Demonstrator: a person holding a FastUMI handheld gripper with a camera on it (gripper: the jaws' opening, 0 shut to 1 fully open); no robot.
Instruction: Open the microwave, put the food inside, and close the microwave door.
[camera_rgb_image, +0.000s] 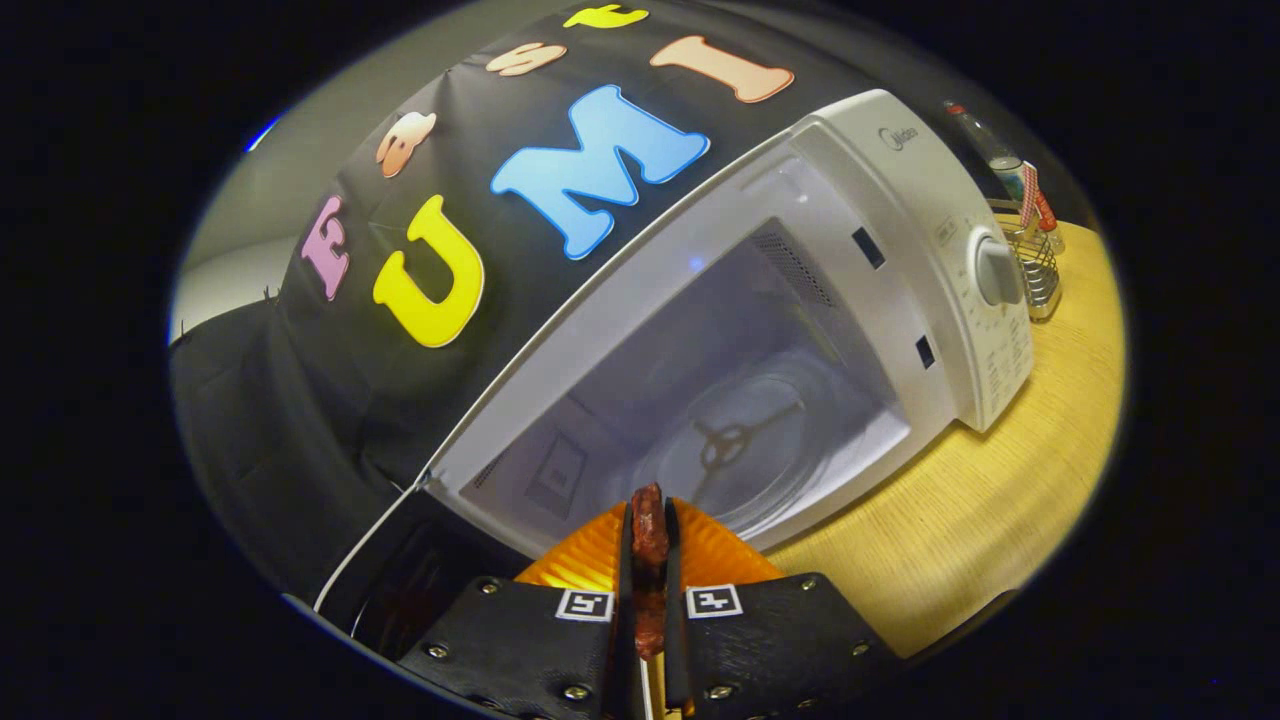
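One piece of food (649, 545), a dark reddish strip on a thin stick, is pinched between my two fingers (700, 560) at the bottom centre of the frame, both pressing on it, its tip poking just past them. The microwave (900, 230) fills the middle and right of the frame, its door (400, 590) already swung wide at lower left, the cavity and glass turntable (740, 450) just beyond my gripper (649, 560). The risks, as I judge them: the grip is narrow, so the strip could twist or slide off its stick if I brush the cavity's lower lip going in; coming in tilted, I could knock my fingers on the door frame; letting go too early would drop it on the sill, not the turntable. The microwave sits on a pale wooden tabletop (1000, 510) at lower right. A wire holder (1035, 265) with a bottle (985, 140) stands behind the dial (997, 270) at upper right.
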